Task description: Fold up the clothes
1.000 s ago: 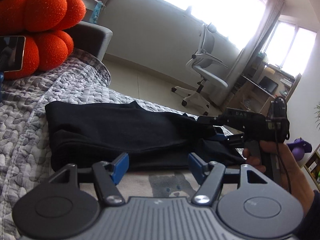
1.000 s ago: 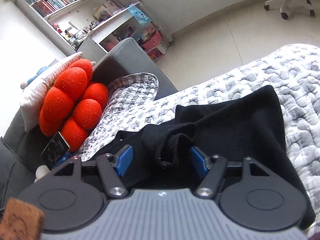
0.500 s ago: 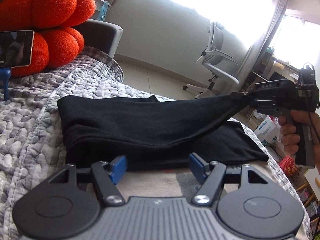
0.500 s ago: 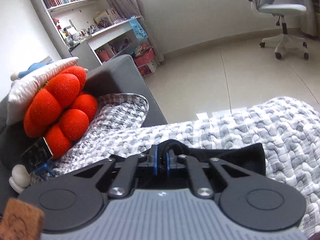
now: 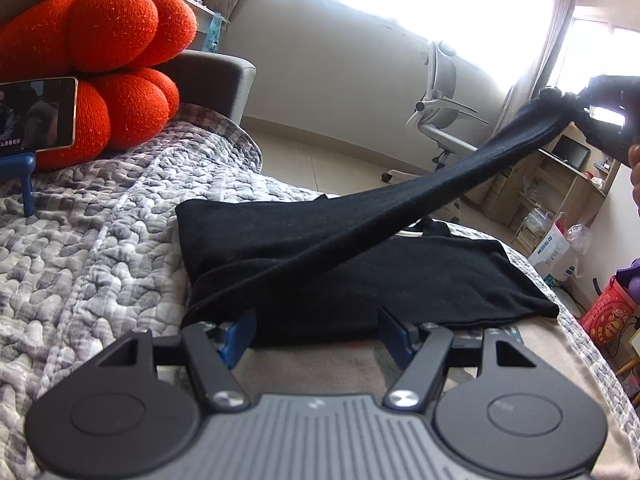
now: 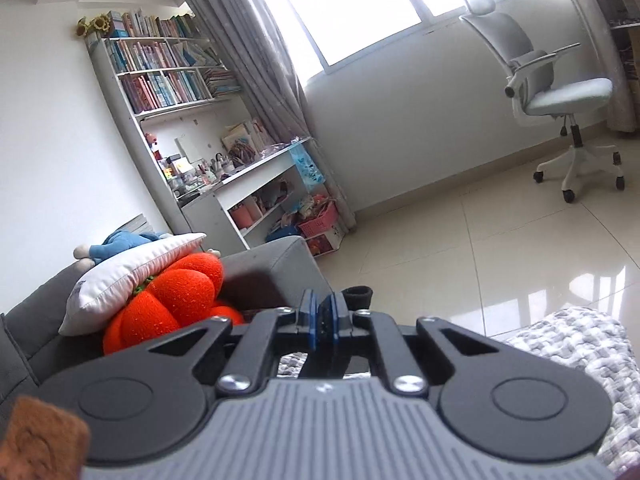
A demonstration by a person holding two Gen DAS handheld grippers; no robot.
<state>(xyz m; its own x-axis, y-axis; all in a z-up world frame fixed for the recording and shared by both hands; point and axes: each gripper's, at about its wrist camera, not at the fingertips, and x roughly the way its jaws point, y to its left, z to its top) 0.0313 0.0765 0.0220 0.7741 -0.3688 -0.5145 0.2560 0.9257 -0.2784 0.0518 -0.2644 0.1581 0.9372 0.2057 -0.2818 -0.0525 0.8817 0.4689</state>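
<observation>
Left gripper (image 5: 316, 330): jaws stand apart, released, nothing between the blue pads (image 5: 240, 334). It hovers low at the near hem of the black garment (image 5: 420, 276), which lies flat on the grey quilted cover (image 5: 100, 248). The hem sits just beyond the pads; contact cannot be confirmed.

Right gripper (image 6: 323, 320): pads are clenched together on a fold of the black garment; a rolled black end of the cloth shows just past the pads at 1 o'clock. In the left wrist view this gripper (image 5: 600, 108) appears at 2 o'clock, raised well above the cover and blurred, with a sleeve-like length of the garment drawn taut from it down to the garment's near left corner at about 8 o'clock. Part of a hand (image 5: 634, 176) shows at the right edge beneath it.

Garment position: the main body lies spread across the centre of the cover, its far edge toward 12 o'clock and its right corner toward 3 o'clock; only the lifted strip is off the surface.

Surroundings: an orange cushion (image 5: 100, 64) rests at 10 o'clock on the cover, against a grey sofa arm (image 5: 216, 76). A phone (image 5: 38, 114) stands upright on a blue stand in front of the cushion. A white office chair (image 5: 444, 116) stands on the floor at 1 o'clock, well apart from the garment.
</observation>
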